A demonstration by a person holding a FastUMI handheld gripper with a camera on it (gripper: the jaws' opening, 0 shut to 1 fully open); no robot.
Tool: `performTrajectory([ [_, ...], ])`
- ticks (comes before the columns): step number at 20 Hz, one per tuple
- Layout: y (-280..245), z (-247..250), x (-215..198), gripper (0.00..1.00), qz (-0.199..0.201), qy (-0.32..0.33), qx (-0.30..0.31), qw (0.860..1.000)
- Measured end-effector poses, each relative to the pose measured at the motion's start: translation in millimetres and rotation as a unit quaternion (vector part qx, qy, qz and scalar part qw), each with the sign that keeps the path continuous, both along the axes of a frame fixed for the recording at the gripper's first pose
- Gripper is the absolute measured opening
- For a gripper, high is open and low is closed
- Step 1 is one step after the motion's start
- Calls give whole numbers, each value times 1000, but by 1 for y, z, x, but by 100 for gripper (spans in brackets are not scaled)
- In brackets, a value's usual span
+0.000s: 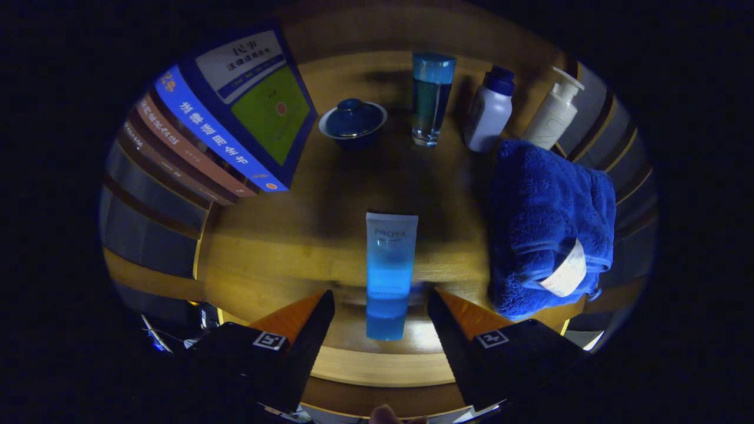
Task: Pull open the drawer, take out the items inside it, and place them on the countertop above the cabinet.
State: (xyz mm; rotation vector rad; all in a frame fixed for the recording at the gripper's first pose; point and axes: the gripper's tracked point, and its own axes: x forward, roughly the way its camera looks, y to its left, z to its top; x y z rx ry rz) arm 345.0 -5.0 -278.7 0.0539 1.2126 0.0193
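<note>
Tube between spread fingers

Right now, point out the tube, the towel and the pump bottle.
tube [390, 259]: gripper view, middle of its body, between the open fingers.
towel [545, 218]: gripper view, top fold.
pump bottle [552, 121]: gripper view, its body.

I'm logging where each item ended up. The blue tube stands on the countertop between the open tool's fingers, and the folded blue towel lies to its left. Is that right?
Not quite. The gripper view shows the folded blue towel lying to the right of the blue tube, not the left. The rest holds: the tube stands on the countertop between the open tool's fingers, which do not touch it.
</note>
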Motion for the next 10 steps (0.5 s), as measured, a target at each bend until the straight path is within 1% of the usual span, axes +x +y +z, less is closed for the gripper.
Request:
performTrajectory([
  [3, 11, 24, -8, 100, 10, -54, 16, 998],
  [5, 18, 44, -17, 100, 25, -96, 20, 995],
  [7, 25, 67, -29, 100, 40, -144, 22, 989],
  [10, 38, 104, -55, 100, 58, -211, 28, 975],
])
